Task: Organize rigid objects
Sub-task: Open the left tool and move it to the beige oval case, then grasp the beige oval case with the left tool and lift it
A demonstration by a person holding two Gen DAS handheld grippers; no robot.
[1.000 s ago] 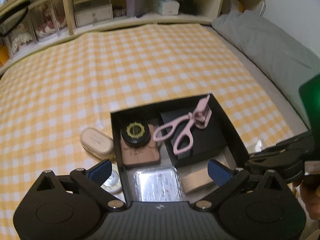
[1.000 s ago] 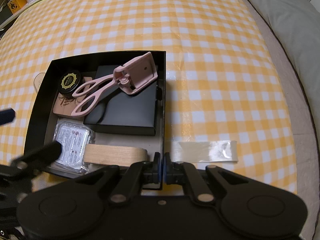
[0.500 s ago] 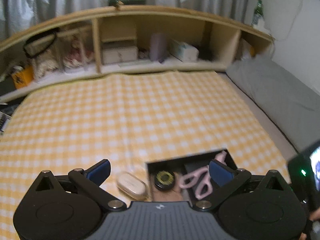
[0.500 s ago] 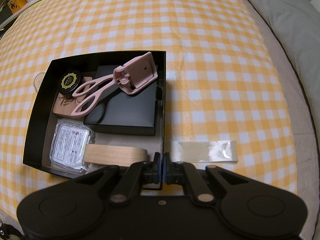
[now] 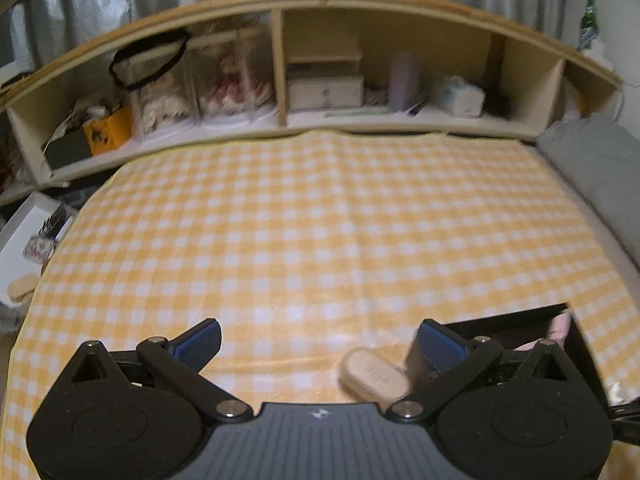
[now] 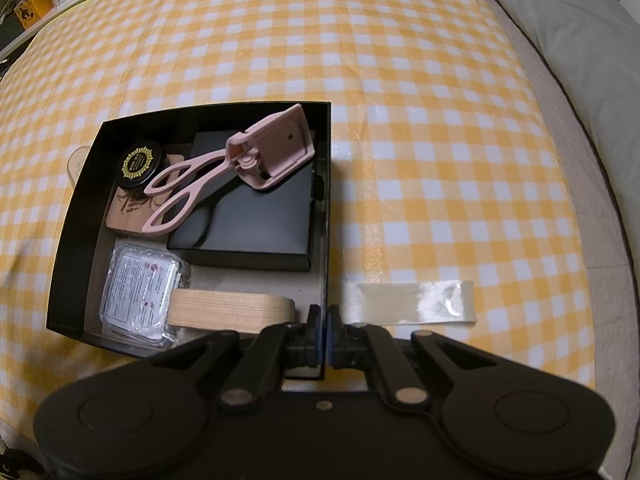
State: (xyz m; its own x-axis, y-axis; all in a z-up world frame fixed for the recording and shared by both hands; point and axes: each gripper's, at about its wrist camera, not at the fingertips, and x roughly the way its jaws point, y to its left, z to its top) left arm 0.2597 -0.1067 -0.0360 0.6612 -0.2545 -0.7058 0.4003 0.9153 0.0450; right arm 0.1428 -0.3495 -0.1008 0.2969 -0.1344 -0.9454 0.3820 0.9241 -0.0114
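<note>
Left gripper: its two blue pads are spread wide apart. Nothing is between them.
Right gripper: its pads are pressed together on the near right wall of the black box. It is pinching that thin wall to keep the box steady.
Thing to put away: a small cream case lies on the checked cloth. In the left wrist view it is at about 4 o'clock, just beside the right blue pad and outside the box.
Inside the box: pink curler tool on top of a flat black case, a round black jar at about 10 o'clock in the right wrist view, a clear packet and a tan strip near the bottom.
What could go wrong: the case sits off to one side of the open pads, so a grab from here could only clip its end and push it away. The case looks smooth and rounded, so it might slip out.
Also risky: the box is nearly full. Dropping the case in could knock the pink tool.
In the way: the box's left wall stands right next to the case.
Around: a shelf at 12 o'clock, a grey pillow at 3 o'clock, clear tape on the cloth.
</note>
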